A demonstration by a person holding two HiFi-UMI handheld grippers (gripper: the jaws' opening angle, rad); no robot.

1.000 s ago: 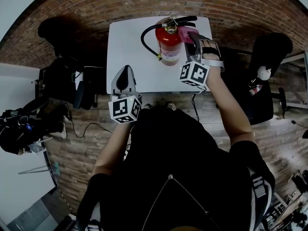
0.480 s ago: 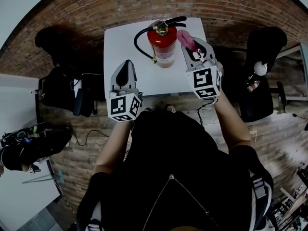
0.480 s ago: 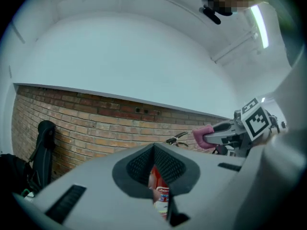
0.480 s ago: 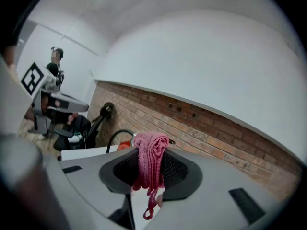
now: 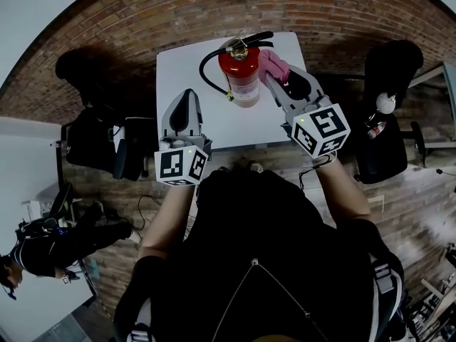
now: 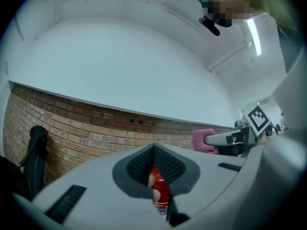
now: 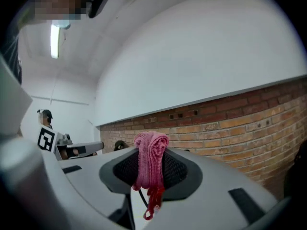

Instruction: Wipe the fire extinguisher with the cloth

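A red fire extinguisher [image 5: 242, 75] with a black hose stands upright on the small white table [image 5: 185, 63]. My right gripper [image 5: 271, 68] is shut on a folded pink cloth [image 5: 273, 65], which lies against the extinguisher's upper right side. In the right gripper view the cloth [image 7: 150, 161] hangs clamped between the jaws. My left gripper [image 5: 187, 95] hovers over the table's near left part, shut with nothing in it, left of the extinguisher. In the left gripper view a strip of the extinguisher [image 6: 160, 191] shows below the closed jaws, with the cloth [image 6: 202, 140] at the right.
Black office chairs stand left [image 5: 89, 57] and right [image 5: 393, 64] of the table. Dark bags [image 5: 107, 142] sit by the table's left side. A cable [image 5: 135, 204] trails on the brick floor. A person [image 5: 57, 246] stands at the lower left.
My right gripper swung round to reach in from the lower right and brought the cloth down against the extinguisher's side. The left gripper barely moved.
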